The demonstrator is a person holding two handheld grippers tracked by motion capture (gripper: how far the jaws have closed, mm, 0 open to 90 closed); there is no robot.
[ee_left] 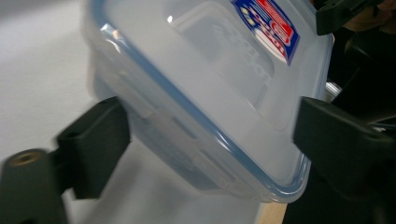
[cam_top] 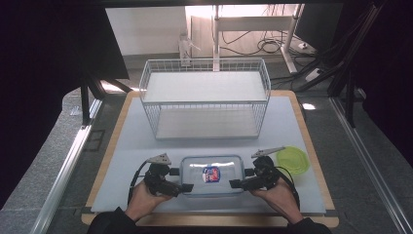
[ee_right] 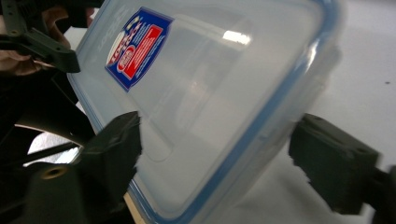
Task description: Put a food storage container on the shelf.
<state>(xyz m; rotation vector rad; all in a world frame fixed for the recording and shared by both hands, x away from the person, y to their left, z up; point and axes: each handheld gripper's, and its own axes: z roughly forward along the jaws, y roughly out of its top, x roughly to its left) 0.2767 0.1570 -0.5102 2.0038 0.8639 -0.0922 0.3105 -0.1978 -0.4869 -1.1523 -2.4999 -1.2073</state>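
A clear plastic container (cam_top: pixel 195 170) with a blue-rimmed lid and a red and blue label lies on the white mat near the front edge. My left gripper (cam_top: pixel 187 187) reaches in at its near left corner. In the left gripper view the container (ee_left: pixel 201 79) lies between the jaws of this gripper (ee_left: pixel 210 135), one beside the wall and one over the lid. My right gripper (cam_top: pixel 234 184) comes in at the near right corner. In the right gripper view one jaw of it (ee_right: pixel 215 140) overlaps the lid (ee_right: pixel 201 79), and a gap shows at the other. Both stand open around the container.
A white two-tier wire rack (cam_top: pixel 204 87) stands at the back of the mat. A round green lid or dish (cam_top: pixel 292 160) lies just right of my right gripper. The mat (cam_top: pixel 126 146) rests on a wooden board whose edge runs close in front of the hands.
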